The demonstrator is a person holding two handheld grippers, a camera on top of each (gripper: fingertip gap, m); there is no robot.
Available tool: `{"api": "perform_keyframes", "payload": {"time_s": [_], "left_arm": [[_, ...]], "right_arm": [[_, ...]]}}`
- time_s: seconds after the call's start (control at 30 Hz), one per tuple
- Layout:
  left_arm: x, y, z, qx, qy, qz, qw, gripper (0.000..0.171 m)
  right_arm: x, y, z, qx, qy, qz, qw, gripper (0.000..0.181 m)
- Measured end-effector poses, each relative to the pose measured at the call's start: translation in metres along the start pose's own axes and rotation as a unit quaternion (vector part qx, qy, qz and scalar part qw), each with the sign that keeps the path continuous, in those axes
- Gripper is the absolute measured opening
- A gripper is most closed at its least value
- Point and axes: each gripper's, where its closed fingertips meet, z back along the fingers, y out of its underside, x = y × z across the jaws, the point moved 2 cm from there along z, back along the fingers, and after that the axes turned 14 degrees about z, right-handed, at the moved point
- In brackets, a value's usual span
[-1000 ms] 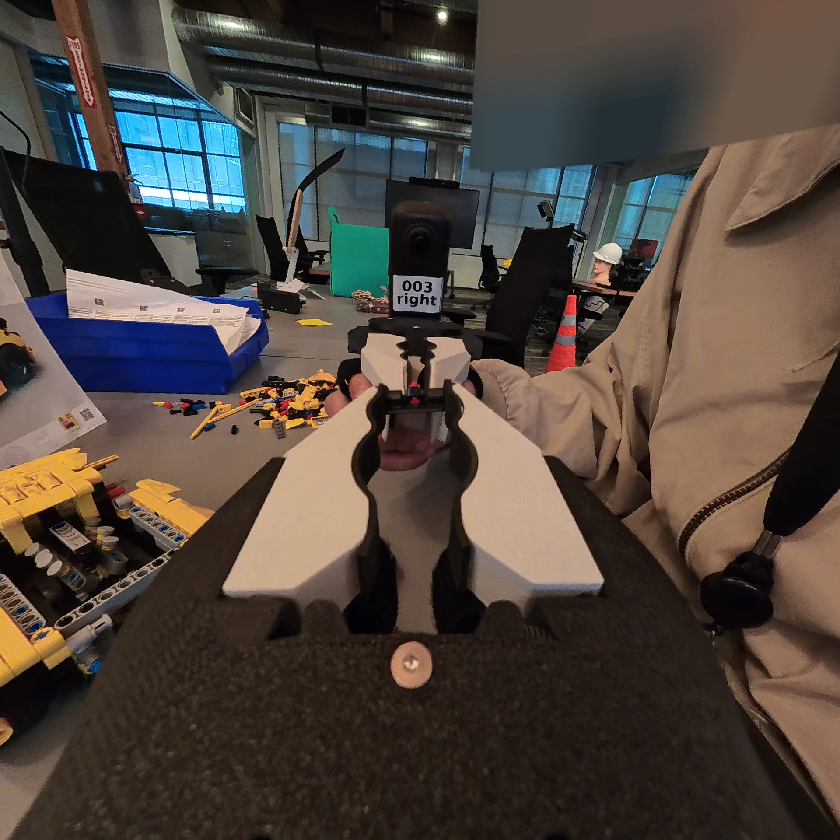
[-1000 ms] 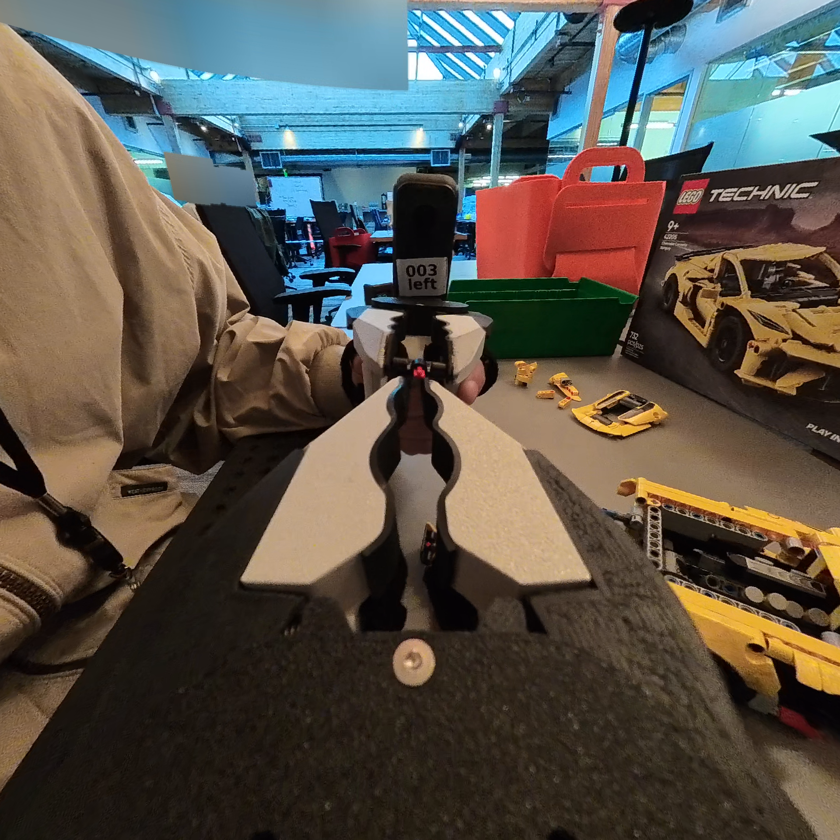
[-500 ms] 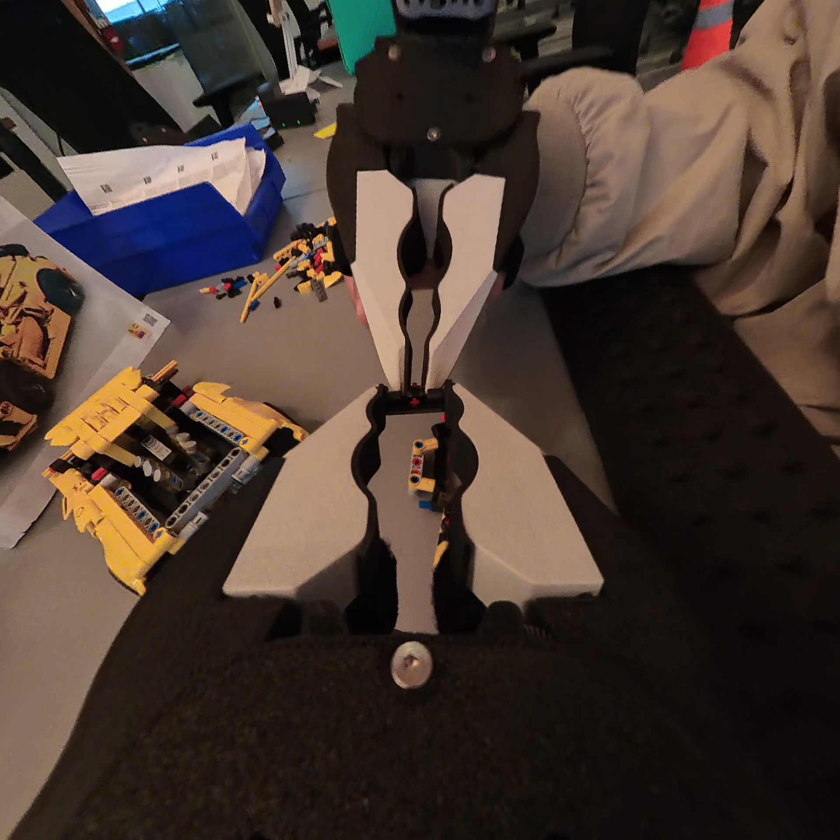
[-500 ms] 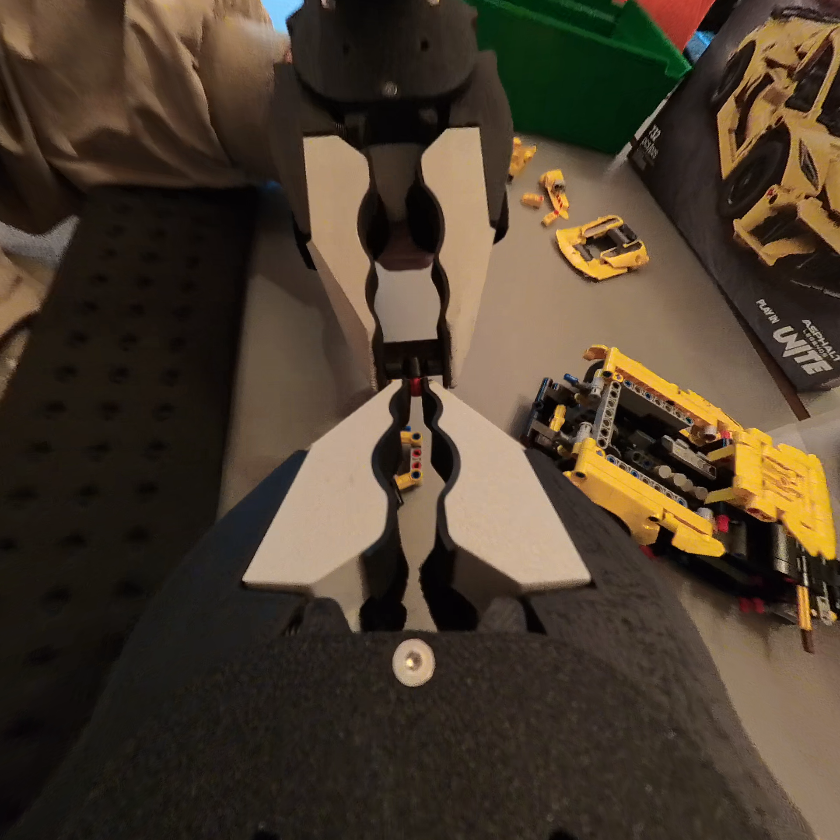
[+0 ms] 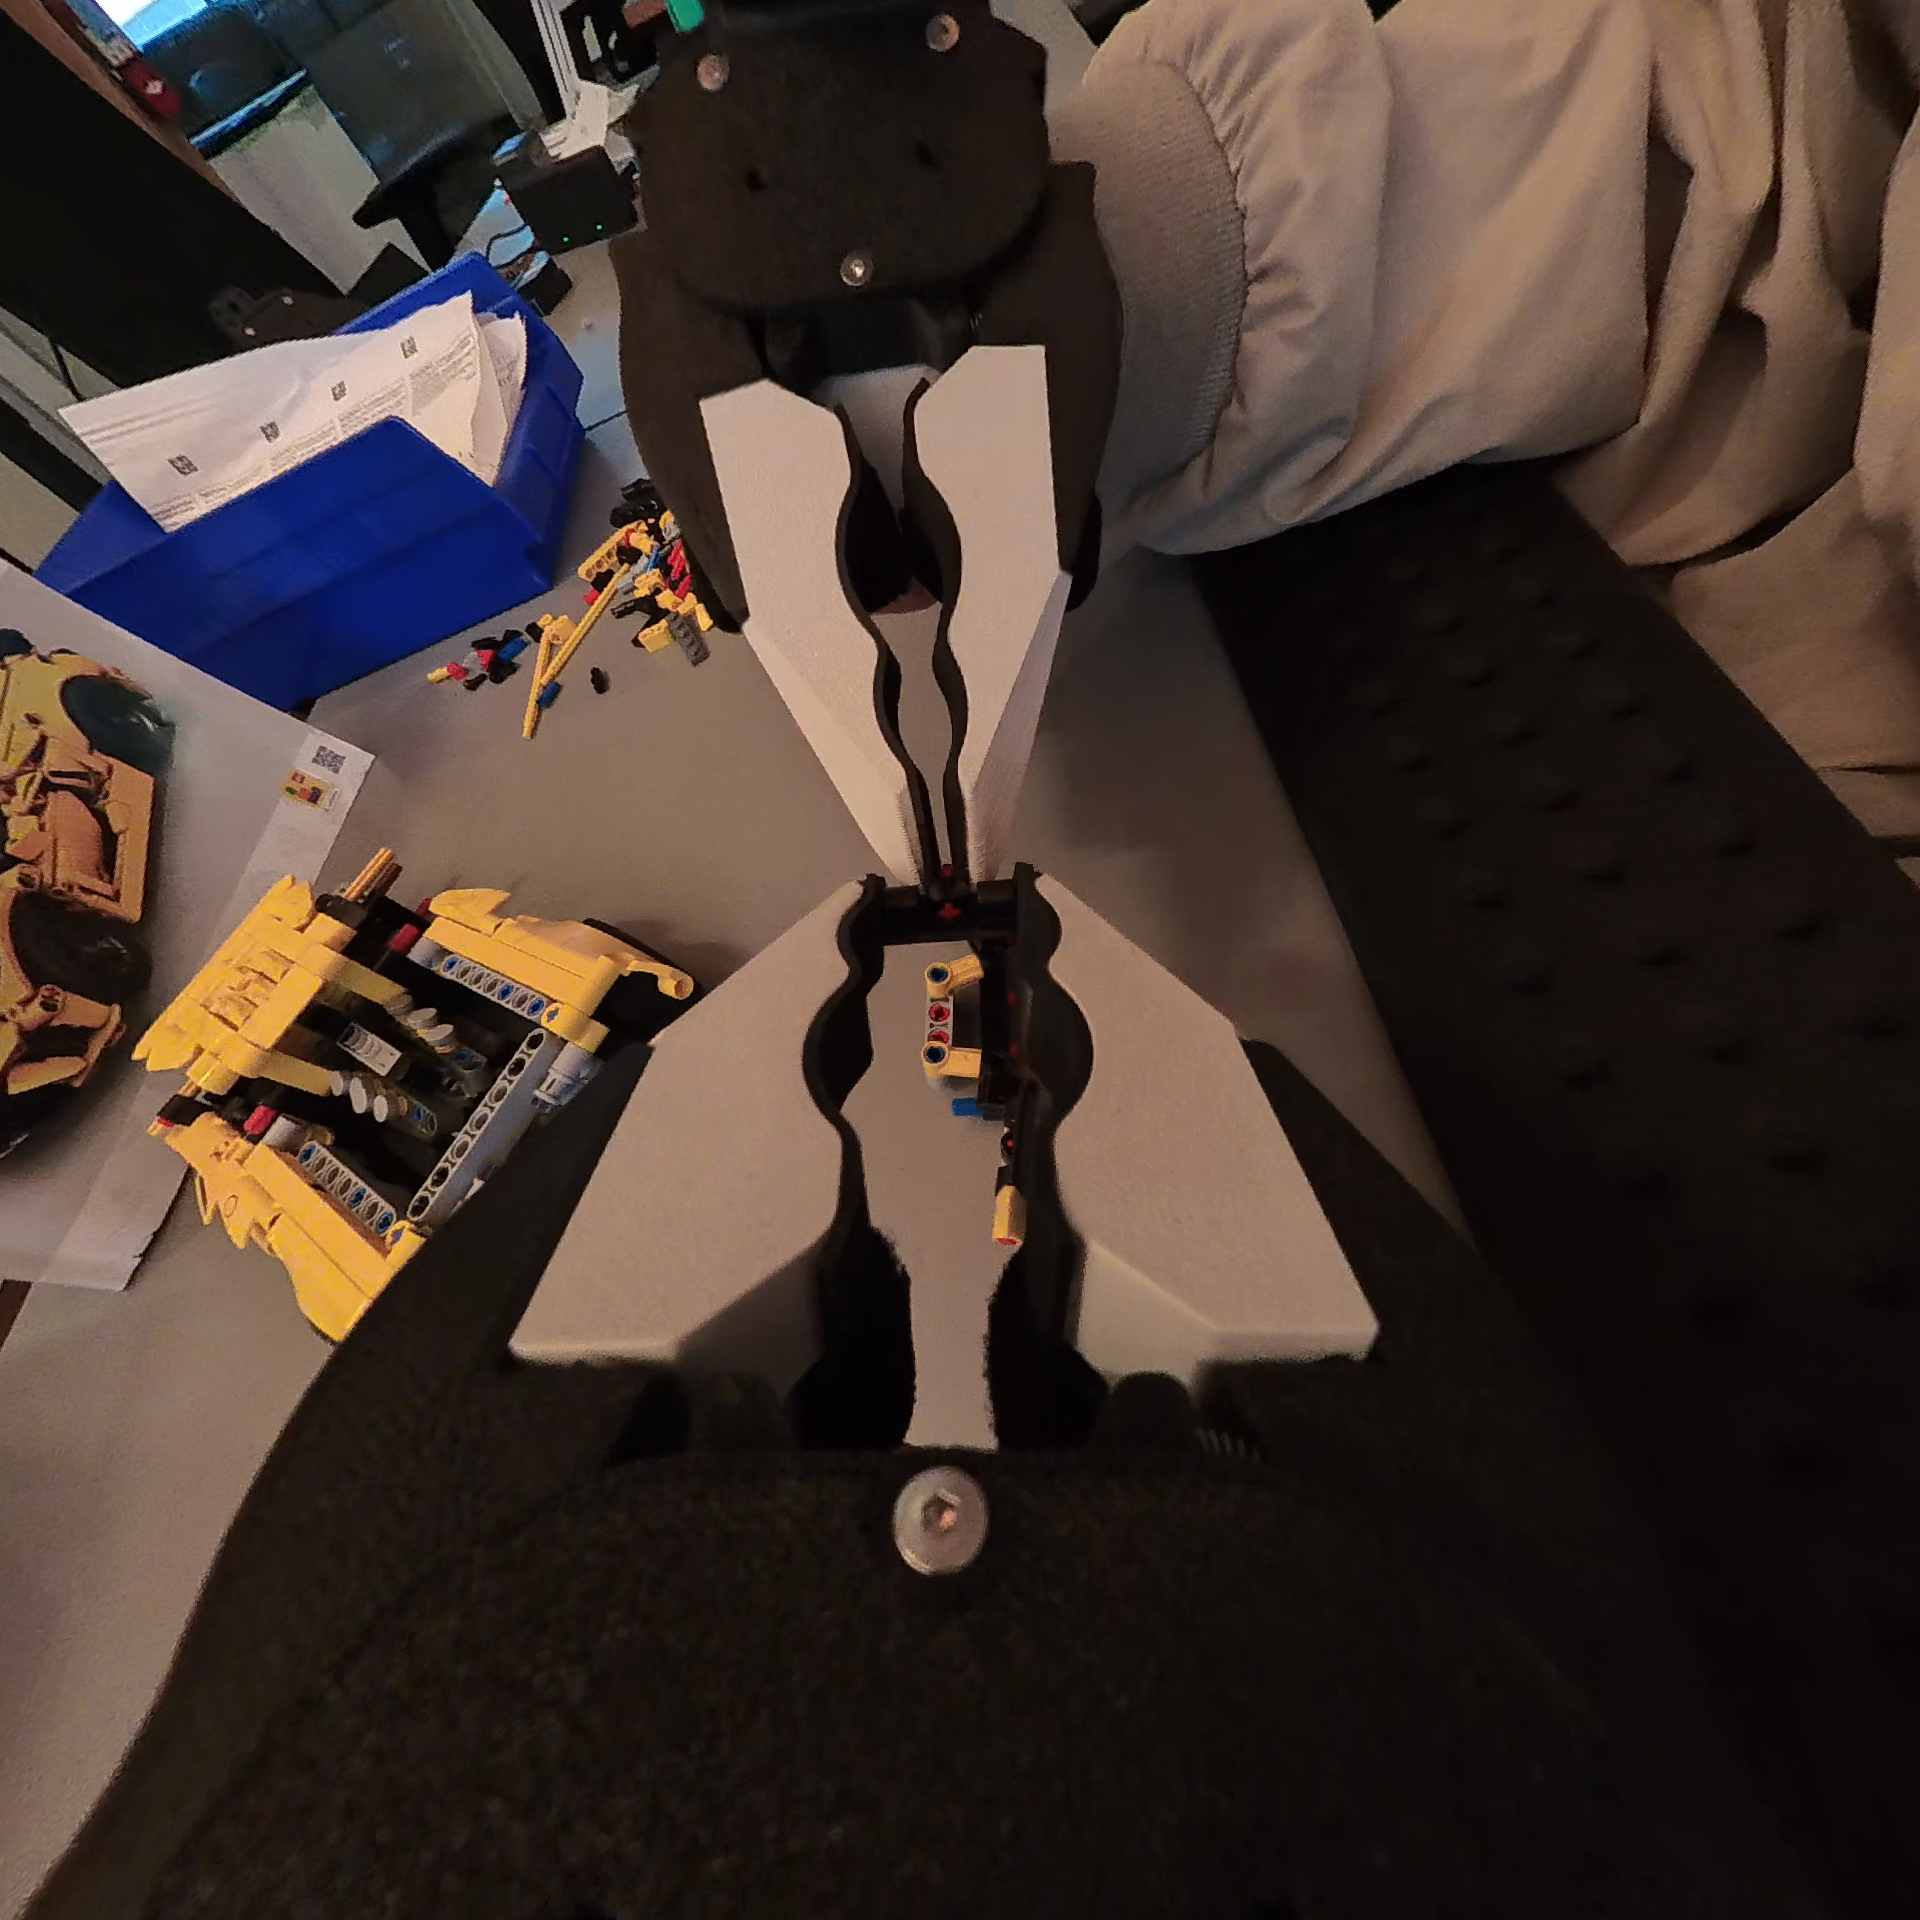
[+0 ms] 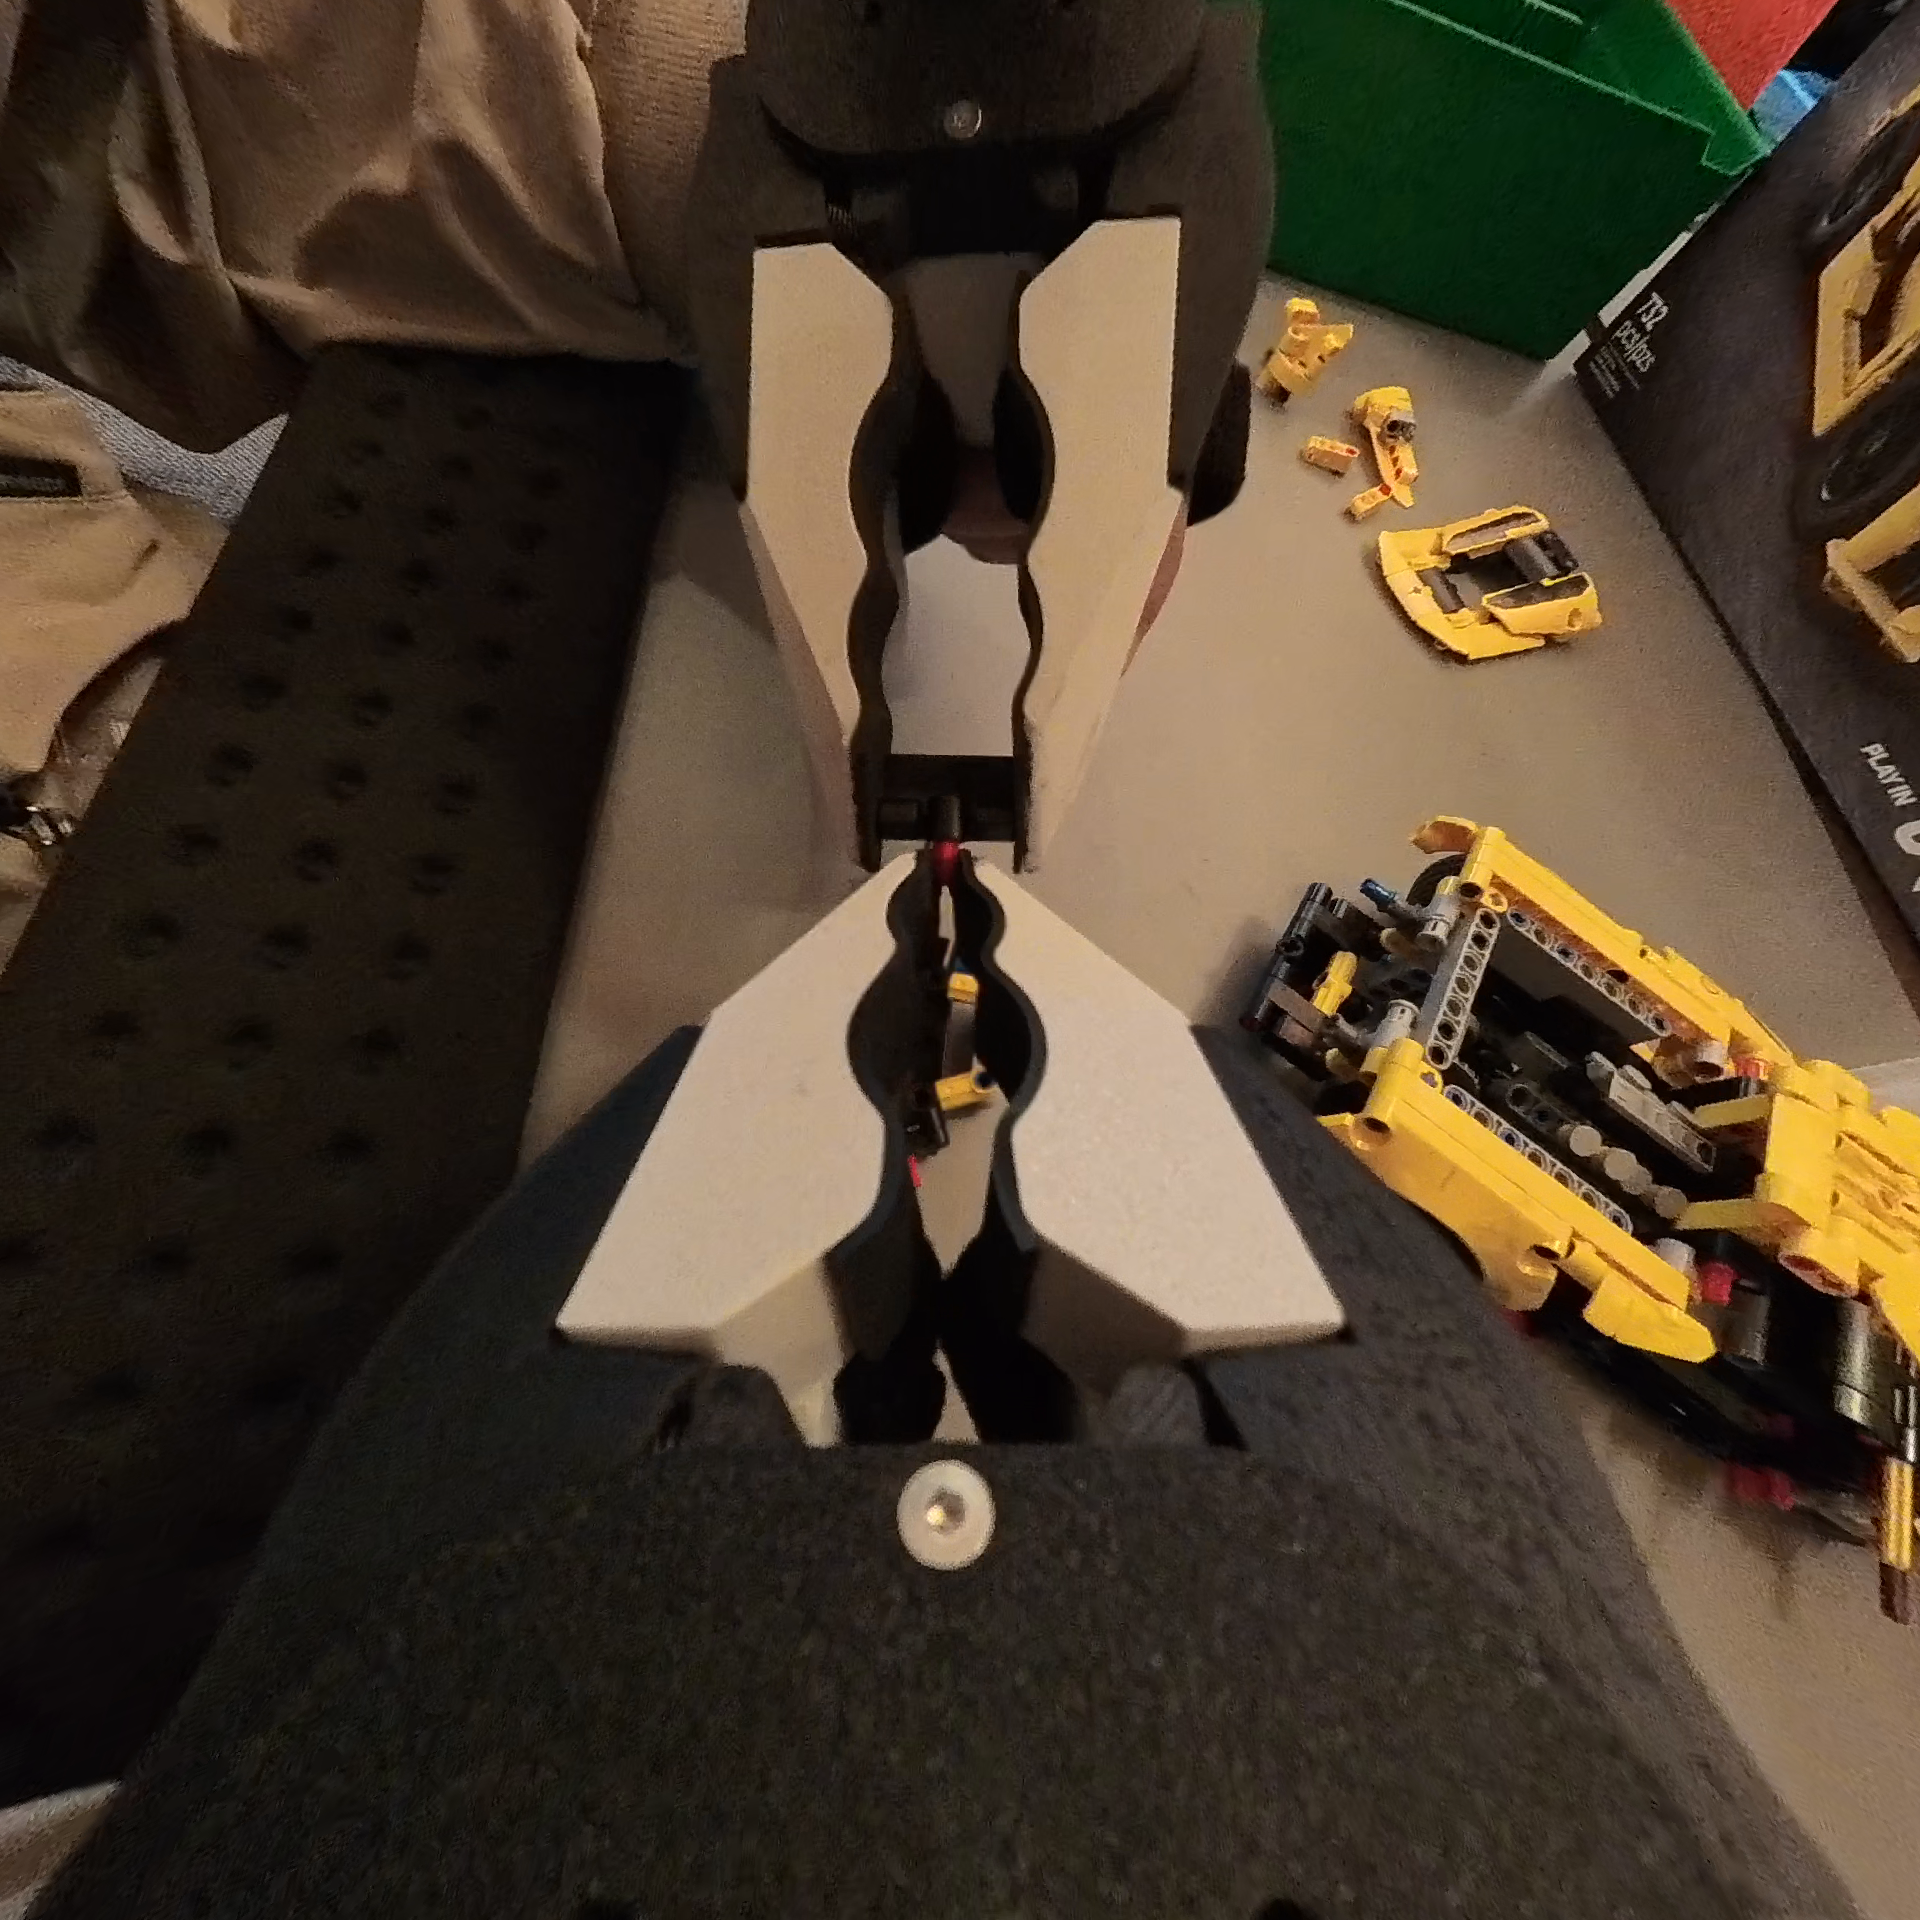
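Note:
My left gripper (image 5: pixel 948 909) is shut on a short black beam (image 5: pixel 914 920) held crosswise between its tips. My right gripper (image 6: pixel 940 883) faces it tip to tip and is shut on a thin red pin (image 6: pixel 943 857) at the middle of that beam (image 6: pixel 982 790). A small black-and-yellow brick assembly (image 5: pixel 951 1023) hangs below the beam between the fingers; it also shows in the right wrist view (image 6: pixel 956 1086). Both grippers point down over the grey table (image 5: pixel 675 810). In each view the other gripper shows opposite, the right (image 5: pixel 940 868) and the left (image 6: pixel 943 821).
A partly built yellow brick car (image 5: pixel 384 1070) (image 6: pixel 1558 1122) lies beside the grippers. A blue bin with papers (image 5: pixel 312 561) and loose bricks (image 5: pixel 623 613) are farther off. A green bin (image 6: pixel 1455 156), a set box (image 6: pixel 1818 468), a yellow panel (image 6: pixel 1486 582) and a black perforated mat (image 6: pixel 260 831) are nearby.
Both grippers have tilted from level to pointing down at the table and moved lower, staying tip to tip on the beam. The hanging assembly has come into view between the fingers.

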Motion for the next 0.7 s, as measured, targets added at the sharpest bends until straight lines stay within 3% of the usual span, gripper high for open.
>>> {"api": "perform_keyframes", "payload": {"time_s": [0.27,0.3,0.33,0.4,0.47,0.53,0.57,0.7], "left_arm": [[0.001,0.0,0.003,0.006,-0.007,-0.005,1.0,0.024],[0.004,-0.002,0.008,-0.001,-0.01,-0.001,1.0,0.025],[0.013,-0.014,0.025,-0.042,-0.021,0.013,0.999,0.024],[0.035,-0.041,0.075,-0.145,-0.037,0.065,0.987,0.024],[0.05,-0.034,0.091,-0.147,-0.074,0.073,0.984,0.024],[0.05,-0.023,0.071,-0.125,-0.064,0.098,0.985,0.024],[0.048,-0.02,0.056,-0.112,-0.056,0.114,0.986,0.023],[0.048,-0.015,-0.014,-0.052,-0.044,0.187,0.98,0.024]], "right_arm": [[-0.001,-0.001,0.0,0.018,0.004,0.008,1.0,0.002],[-0.002,0.013,0.0,0.07,0.004,0.009,0.997,0.002],[-0.005,0.057,0.01,0.179,0.012,0.007,0.984,0.002],[-0.013,0.075,0.041,0.127,0.058,-0.064,0.988,0.001],[-0.018,0.103,0.078,0.197,0.094,-0.074,0.973,0.002],[-0.025,0.111,0.103,0.168,0.13,-0.12,0.97,0.002],[-0.025,0.125,0.117,0.191,0.138,-0.153,0.96,0.002],[-0.028,0.193,0.201,0.31,0.247,-0.24,0.886,0.003]]}}
